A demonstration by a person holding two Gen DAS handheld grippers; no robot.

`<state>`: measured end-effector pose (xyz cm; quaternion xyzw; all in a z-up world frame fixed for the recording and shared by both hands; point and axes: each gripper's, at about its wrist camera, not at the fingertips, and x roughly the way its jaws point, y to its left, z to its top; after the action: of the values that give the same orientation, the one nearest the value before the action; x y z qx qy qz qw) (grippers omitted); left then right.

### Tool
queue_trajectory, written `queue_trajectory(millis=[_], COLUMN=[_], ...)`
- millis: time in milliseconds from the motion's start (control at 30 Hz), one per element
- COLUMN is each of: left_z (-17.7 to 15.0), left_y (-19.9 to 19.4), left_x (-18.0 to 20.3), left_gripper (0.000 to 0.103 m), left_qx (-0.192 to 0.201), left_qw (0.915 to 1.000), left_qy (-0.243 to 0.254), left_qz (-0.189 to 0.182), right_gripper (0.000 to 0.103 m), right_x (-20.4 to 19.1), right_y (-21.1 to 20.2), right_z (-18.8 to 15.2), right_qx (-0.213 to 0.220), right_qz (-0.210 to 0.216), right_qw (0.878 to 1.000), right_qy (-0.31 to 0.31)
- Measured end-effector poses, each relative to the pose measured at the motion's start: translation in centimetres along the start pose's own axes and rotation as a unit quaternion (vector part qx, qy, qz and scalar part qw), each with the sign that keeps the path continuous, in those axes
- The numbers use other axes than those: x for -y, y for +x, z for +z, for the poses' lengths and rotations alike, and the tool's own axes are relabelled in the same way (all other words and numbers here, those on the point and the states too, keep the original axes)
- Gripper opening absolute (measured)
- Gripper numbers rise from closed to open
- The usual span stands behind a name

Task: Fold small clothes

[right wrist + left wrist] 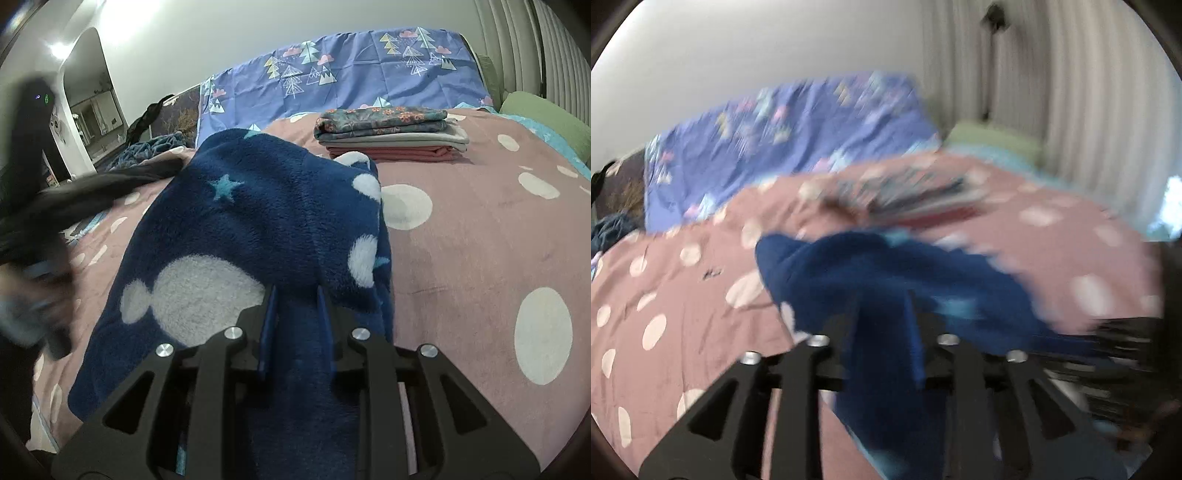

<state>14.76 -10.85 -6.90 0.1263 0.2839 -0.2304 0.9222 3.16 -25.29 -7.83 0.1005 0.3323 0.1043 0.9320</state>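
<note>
Right hand-held gripper: closed on a fold of the blue fleece garment, which is pinched between its jaws.
Left hand-held gripper: blurred; the same garment is seen between its jaws, but whether it is gripped cannot be told.
Garment: draped over the pink spotted bedspread (white blobs and stars on it).
Folded pile: stacked farther back on the bed, apart from the garment.
</note>
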Motion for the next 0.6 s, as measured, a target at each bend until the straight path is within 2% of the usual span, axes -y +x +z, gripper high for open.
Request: queue_trajectory(millis=[67,100,133,200,300,400,433,500,533,600], left_z=[-1.6,-1.8,-1.6,-1.7,-1.2,0.1,0.7,2.3,2.9,2.7], left_y=[4.6,5.0,4.9,4.3,3.1,1.2,0.7,0.6,1.5,5.0], left_x=[-0.8,-1.3,-1.5,-0.9,-1.3,-1.9,-2.5,-4.3,-5.4,-6.5], left_gripper=[0.046,0.046,0.045,0.044,0.045,0.045,0.044,0.033,0.031,0.029], left_qx=[-0.036,-0.029,-0.029,-0.026,-0.025,0.004,0.02,0.043,0.039,-0.003], left_qw=[0.9992,0.9994,0.9991,0.9995,0.9997,0.9999,0.9995,0.9977,0.9969,0.9968], left_qy=[0.009,-0.017,-0.03,-0.002,-0.004,-0.012,-0.023,-0.052,-0.066,-0.056], left_qz=[0.016,0.002,-0.001,0.016,0.006,-0.006,0.001,0.007,0.016,0.057], right_gripper=[0.023,0.023,0.023,0.023,0.023,0.023,0.023,0.023,0.023,0.023], right_x=[0.0,-0.1,-0.1,0.1,0.2,0.5,0.5,0.6,0.5,0.4], right_y=[0.3,0.4,0.4,0.2,0.1,0.1,0.1,0.1,0.1,0.1], right_z=[0.0,0.0,0.0,0.0,-0.1,-0.3,-0.2,-0.2,-0.3,-0.3], right_qx=[0.0,0.0,0.001,0.0,0.005,0.008,0.009,0.009,0.009,0.01], right_qz=[0.007,0.003,0.003,0.009,0.017,0.02,0.023,0.024,0.023,0.021], right_qw=[1.0,1.0,1.0,1.0,1.0,1.0,1.0,1.0,1.0,1.0], right_qy=[-0.002,-0.004,-0.004,-0.002,-0.006,-0.002,0.0,0.001,0.0,-0.002])
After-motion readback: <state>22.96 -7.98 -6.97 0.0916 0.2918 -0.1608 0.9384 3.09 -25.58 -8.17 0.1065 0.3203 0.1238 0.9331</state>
